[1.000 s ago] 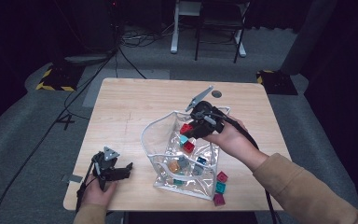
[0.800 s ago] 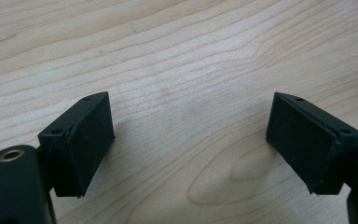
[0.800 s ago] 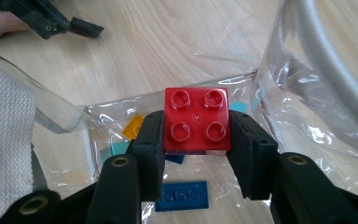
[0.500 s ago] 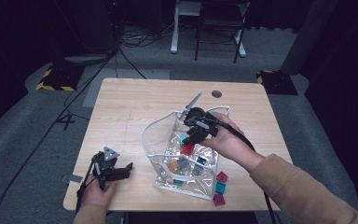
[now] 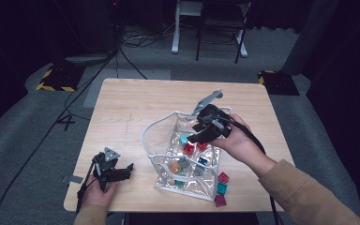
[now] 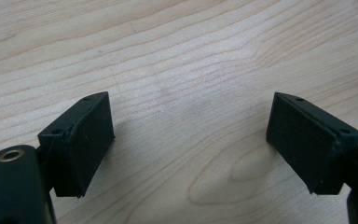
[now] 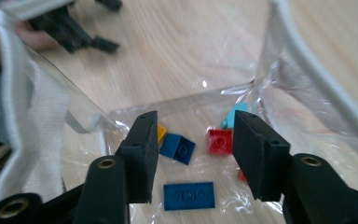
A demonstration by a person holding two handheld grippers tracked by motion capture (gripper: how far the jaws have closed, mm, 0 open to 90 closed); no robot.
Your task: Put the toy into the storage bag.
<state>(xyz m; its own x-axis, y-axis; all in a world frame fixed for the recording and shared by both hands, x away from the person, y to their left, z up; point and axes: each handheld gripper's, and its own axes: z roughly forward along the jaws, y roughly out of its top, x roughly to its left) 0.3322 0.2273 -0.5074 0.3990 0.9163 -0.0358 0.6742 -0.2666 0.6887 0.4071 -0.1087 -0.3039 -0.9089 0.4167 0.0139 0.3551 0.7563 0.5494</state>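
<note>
Here, the right gripper (image 5: pixel 200 132), jaws apart w/ nothing between and just opening, hangs over the clear plastic pouch (image 5: pixel 161 129) of coloured bricks at counter (image 5: pixel 136 103) centre; left gripper (image 5: pixel 124 169) open, resting front-left.

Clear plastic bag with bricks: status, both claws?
Right claw over clear plastic bag, jaws just opening, nothing gripped. Left claw open over wooden table. Three small bricks outside bag. Nothing blocking.

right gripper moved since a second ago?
Yes. The right gripper has shifted slightly left, from the clear bag's right rim to over its opening. Its jaws have just been opening, nothing between them.
</note>
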